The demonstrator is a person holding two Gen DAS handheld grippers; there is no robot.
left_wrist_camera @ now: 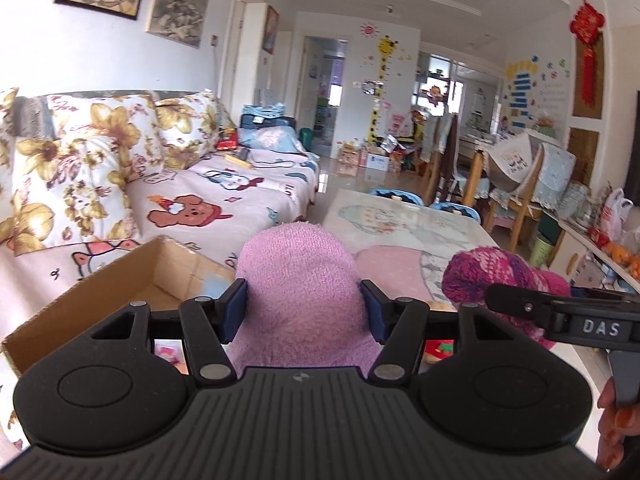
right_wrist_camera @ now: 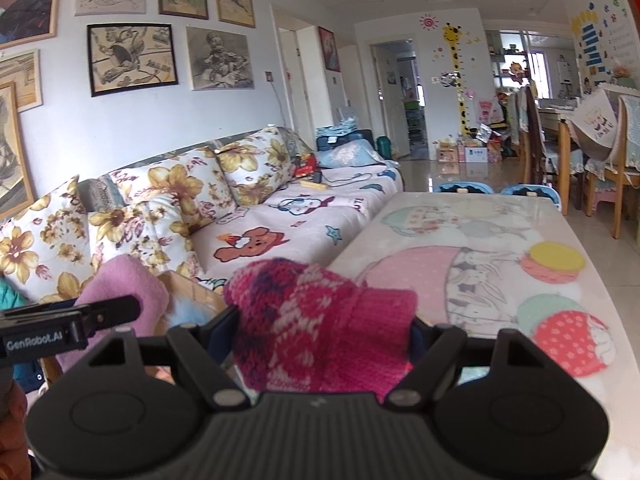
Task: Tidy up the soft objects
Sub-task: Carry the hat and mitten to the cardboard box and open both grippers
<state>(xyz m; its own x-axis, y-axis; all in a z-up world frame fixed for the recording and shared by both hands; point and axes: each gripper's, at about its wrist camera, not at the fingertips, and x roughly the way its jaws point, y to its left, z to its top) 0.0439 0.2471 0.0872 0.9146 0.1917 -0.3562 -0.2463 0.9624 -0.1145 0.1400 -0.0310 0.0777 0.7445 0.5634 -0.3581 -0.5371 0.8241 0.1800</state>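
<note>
Through the left wrist camera, the left gripper (left_wrist_camera: 303, 310) is clamped on a fuzzy lilac cloth (left_wrist_camera: 298, 280): both blue pads (left_wrist_camera: 235, 310) press into its sides, and the bundle bulges up above the jaws and spills down behind them toward the camera. Just to the left of these jaws, and slightly beyond them, sits an open cardboard box (left_wrist_camera: 100, 292) with its near wall running diagonally; past it stretches a sofa (left_wrist_camera: 224, 196) under a cartoon-print cover with floral cushions against the back. Ahead and to the right of the jaws lies a low table (left_wrist_camera: 404, 216) with a pastel printed top. At the right edge the right gripper (left_wrist_camera: 520, 304) comes in from the side, carrying a magenta knitted piece (left_wrist_camera: 480, 272) close beside the lilac one. Through the right wrist camera, the right gripper (right_wrist_camera: 320, 332) is closed on that magenta knitted piece (right_wrist_camera: 312, 312), which fills the gap between the jaws and rises above them, its plain ribbed cuff turned to the right. To the left of these jaws the left gripper (right_wrist_camera: 80, 320) pokes in with the lilac cloth (right_wrist_camera: 120, 292) draped over it, and the cardboard box (right_wrist_camera: 192, 292) shows between the two. The table (right_wrist_camera: 500, 216) extends ahead and to the right, the sofa (right_wrist_camera: 300, 216) ahead and to the left.
</note>
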